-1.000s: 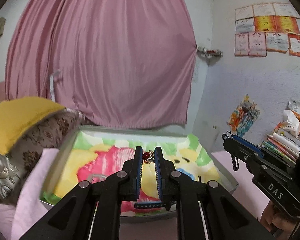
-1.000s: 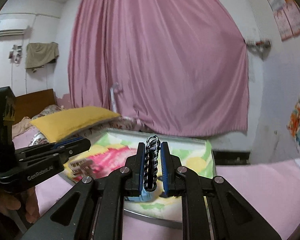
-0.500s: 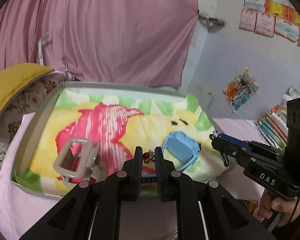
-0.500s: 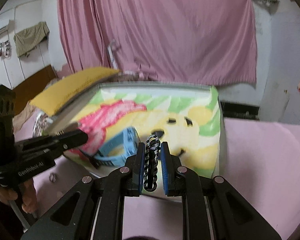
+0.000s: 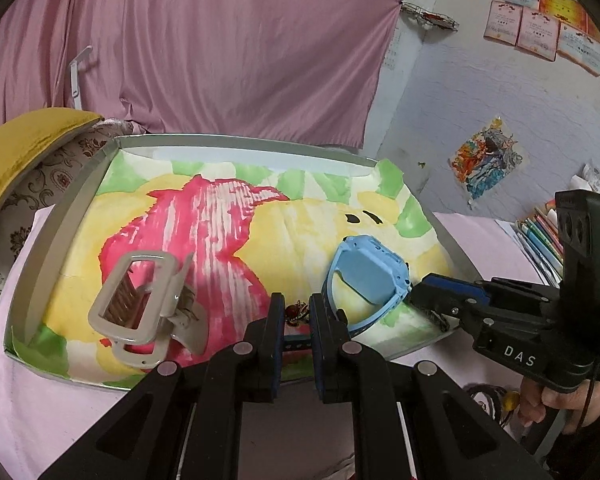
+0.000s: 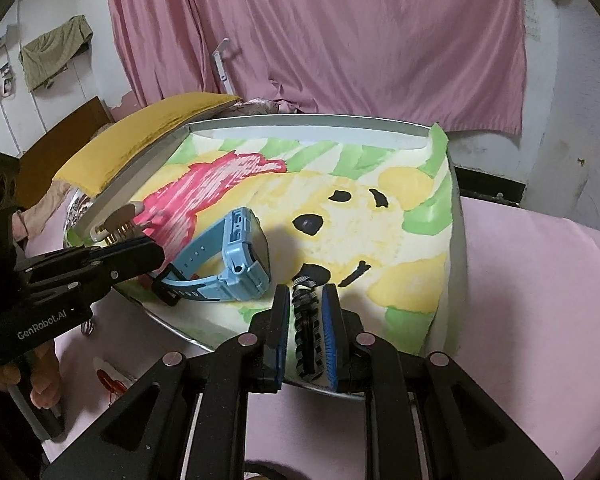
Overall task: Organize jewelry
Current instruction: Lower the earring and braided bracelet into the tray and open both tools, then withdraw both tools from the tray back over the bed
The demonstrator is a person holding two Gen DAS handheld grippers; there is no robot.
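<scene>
A metal tray lined with a colourful bear-print cloth lies on the pink bed; it also shows in the right wrist view. In it lie a blue smartwatch and a grey hair claw clip. My left gripper is shut on a small red-stone ring over the tray's near edge. My right gripper is shut on a black-and-white braided bracelet over the tray's near right part.
A yellow pillow and patterned cushion lie left of the tray. Books are stacked at the right. More jewellery lies on the pink sheet near the right hand. A pink curtain hangs behind.
Both grippers have tilted down and moved in over the tray's near edge, each still holding its piece. The watch and hair clip have come into view.
</scene>
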